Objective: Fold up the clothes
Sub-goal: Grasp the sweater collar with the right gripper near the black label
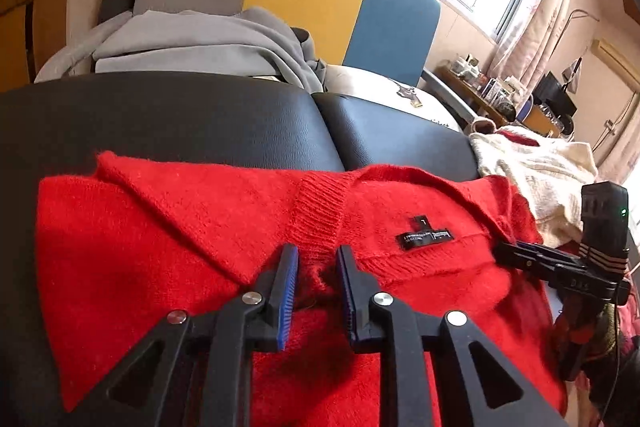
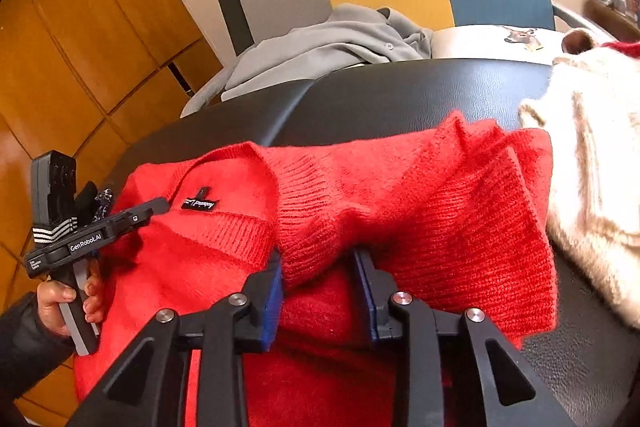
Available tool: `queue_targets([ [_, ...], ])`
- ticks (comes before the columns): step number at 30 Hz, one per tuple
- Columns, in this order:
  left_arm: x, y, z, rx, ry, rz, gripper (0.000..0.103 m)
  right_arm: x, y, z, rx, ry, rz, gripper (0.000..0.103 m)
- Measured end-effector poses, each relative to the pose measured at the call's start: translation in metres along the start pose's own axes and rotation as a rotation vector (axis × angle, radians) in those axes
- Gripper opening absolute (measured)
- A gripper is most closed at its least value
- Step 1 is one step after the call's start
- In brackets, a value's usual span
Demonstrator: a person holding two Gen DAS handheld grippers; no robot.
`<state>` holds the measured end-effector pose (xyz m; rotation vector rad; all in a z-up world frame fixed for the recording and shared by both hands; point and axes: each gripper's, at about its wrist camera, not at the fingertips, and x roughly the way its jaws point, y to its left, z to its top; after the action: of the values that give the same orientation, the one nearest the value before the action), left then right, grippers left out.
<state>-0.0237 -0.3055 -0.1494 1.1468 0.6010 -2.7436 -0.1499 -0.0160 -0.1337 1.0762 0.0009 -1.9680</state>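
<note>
The red sweater (image 1: 200, 227) lies spread on the black padded bench (image 1: 180, 123), its collar side toward the far edge, and its lower part hangs over the near edge toward me. I judge it as soft and light, with a fluffy knit that does not slide on the leather but stretches easily. If I pull at one point only, it will sag and lose shape. So I think it is better to pinch it at thicker places: the ribbed cuff, the neckline seam, or a shoulder fold, and to take two layers together.

My left gripper (image 1: 318, 267) stands low over the middle of the sweater, just before the ribbed band (image 1: 318, 211). Its fingers are spread, with a little red fabric between them, but they do not pinch it as far as I can see. My right gripper (image 2: 320, 267) is at the right side, and a ribbed sleeve (image 2: 316, 227) lies between its fingers. The fingers are apart, and I cannot tell if they press the sleeve or only sit around it.

The colour is bright red. A small black label (image 1: 426, 237) shows inside the neck. Both sleeves seem already laid inward across the body. A cream knit garment (image 2: 592, 167) lies at the bench's right end, touching the sweater, and a grey garment (image 1: 192, 43) lies behind the far edge.
</note>
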Motion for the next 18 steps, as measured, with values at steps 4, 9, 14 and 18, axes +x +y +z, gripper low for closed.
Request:
queue_targets([
  [4, -0.008, -0.008, -0.001, 0.024, 0.002, 0.039, 0.020, -0.010, 0.009, -0.002, 0.032, -0.004, -0.023, 0.036],
  [9, -0.016, -0.015, -0.005, 0.032, -0.001, 0.071, 0.025, -0.035, 0.029, 0.006, -0.001, -0.085, -0.059, 0.041],
  [14, -0.015, -0.016, -0.006, 0.019, -0.006, 0.082, 0.027, -0.013, 0.044, 0.038, -0.048, -0.067, -0.056, 0.052],
  [18, -0.013, -0.010, -0.009, -0.001, -0.021, 0.056, 0.027, 0.014, 0.021, 0.031, 0.015, 0.036, -0.155, 0.050],
])
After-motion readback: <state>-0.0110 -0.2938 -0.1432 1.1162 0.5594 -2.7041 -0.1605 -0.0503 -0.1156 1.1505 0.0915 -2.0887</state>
